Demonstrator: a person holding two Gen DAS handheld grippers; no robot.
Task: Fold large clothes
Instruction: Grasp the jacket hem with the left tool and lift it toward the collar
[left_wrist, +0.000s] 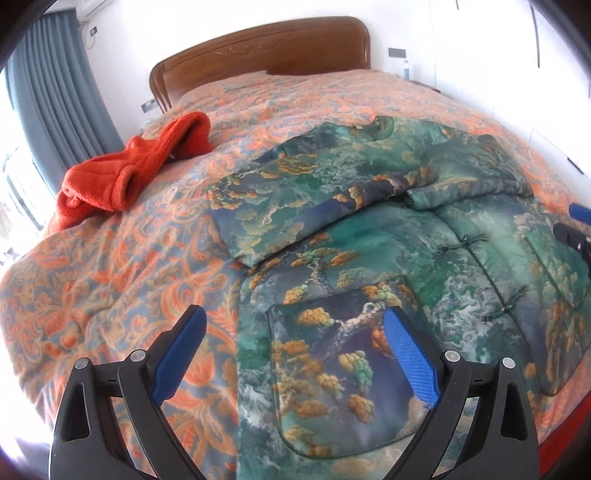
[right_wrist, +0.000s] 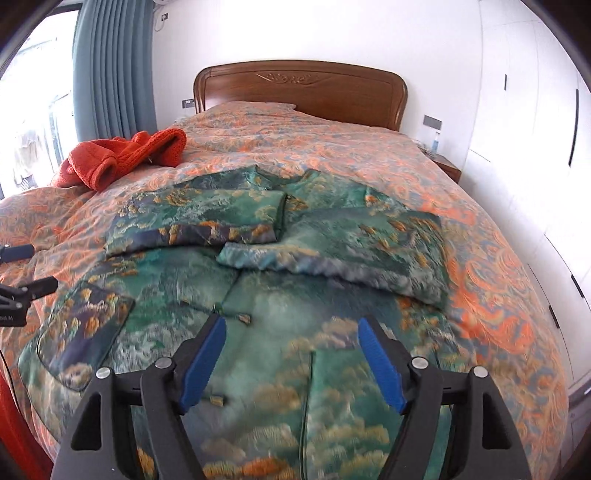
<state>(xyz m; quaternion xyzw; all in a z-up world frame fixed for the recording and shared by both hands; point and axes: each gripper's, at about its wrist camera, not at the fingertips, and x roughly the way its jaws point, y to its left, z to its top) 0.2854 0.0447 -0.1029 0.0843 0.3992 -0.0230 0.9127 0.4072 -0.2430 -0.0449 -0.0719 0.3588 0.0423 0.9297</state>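
A large green padded jacket with a gold and blue landscape print lies flat on the bed, front up, both sleeves folded across its chest. My left gripper hovers open above the jacket's left patch pocket, nothing between its blue pads. The right gripper's tip shows at the right edge of this view. In the right wrist view the same jacket fills the middle, and my right gripper hangs open over its lower front, holding nothing. The left gripper appears at the left edge there.
The bed has an orange paisley quilt and a wooden headboard. An orange fleece garment lies crumpled at the far left of the bed. Blue curtains and a window stand left; white wardrobe doors and a nightstand stand right.
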